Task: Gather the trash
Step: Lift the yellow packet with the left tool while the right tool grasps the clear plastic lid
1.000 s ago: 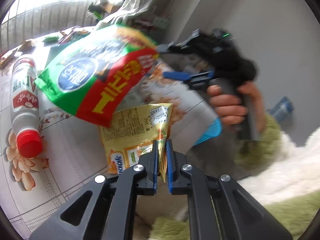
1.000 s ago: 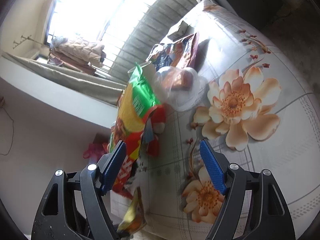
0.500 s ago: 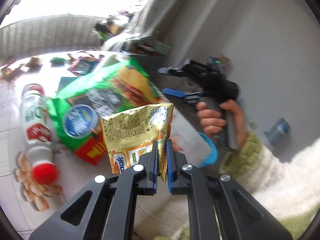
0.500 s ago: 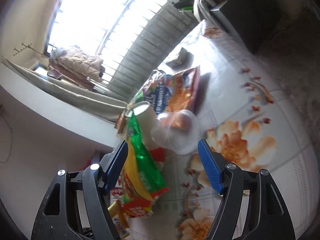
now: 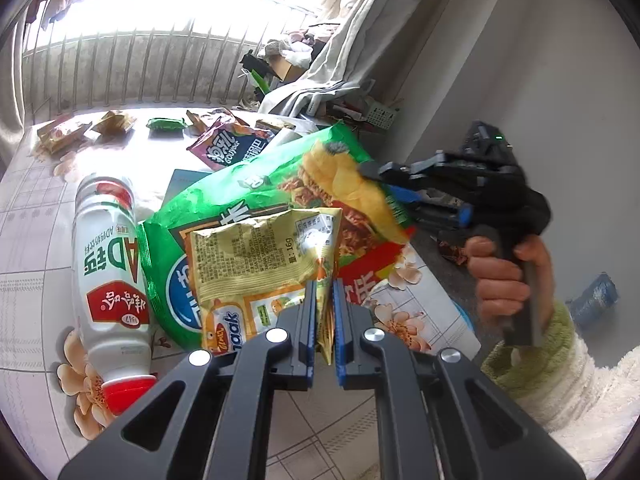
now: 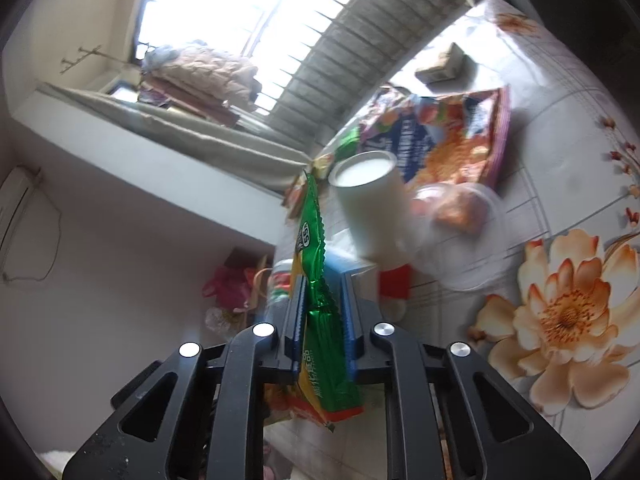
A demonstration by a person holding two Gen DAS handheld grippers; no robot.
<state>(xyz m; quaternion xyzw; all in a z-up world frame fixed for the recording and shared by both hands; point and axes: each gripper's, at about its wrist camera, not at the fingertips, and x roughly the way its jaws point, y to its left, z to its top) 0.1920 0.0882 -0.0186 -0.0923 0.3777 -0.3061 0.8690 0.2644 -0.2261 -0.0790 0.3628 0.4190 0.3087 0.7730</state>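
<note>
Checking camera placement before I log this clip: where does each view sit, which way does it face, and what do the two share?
Left wrist: on the left gripper, shut on a yellow packet; faces the table, bottle, window; shows the right gripper and hand.
Right wrist: on the right gripper, jaws just closed on the green bag; faces the table lengthwise, tilted.
Shared: green bag, bottle, table.

Two grippers are showing: the left gripper (image 5: 323, 304) and the right gripper (image 6: 322, 300). One white bottle (image 5: 110, 276) with a red cap is lying at the left. One big green chip bag (image 5: 256, 188) and one small yellow packet (image 5: 260, 256) are hanging near. One purple snack bag (image 5: 228, 148) is lying farther off. About four small wrappers (image 5: 108, 126) are lying along the far edge, too small for counting surely. One clear plastic container (image 6: 460, 220) is sitting at the right.
</note>
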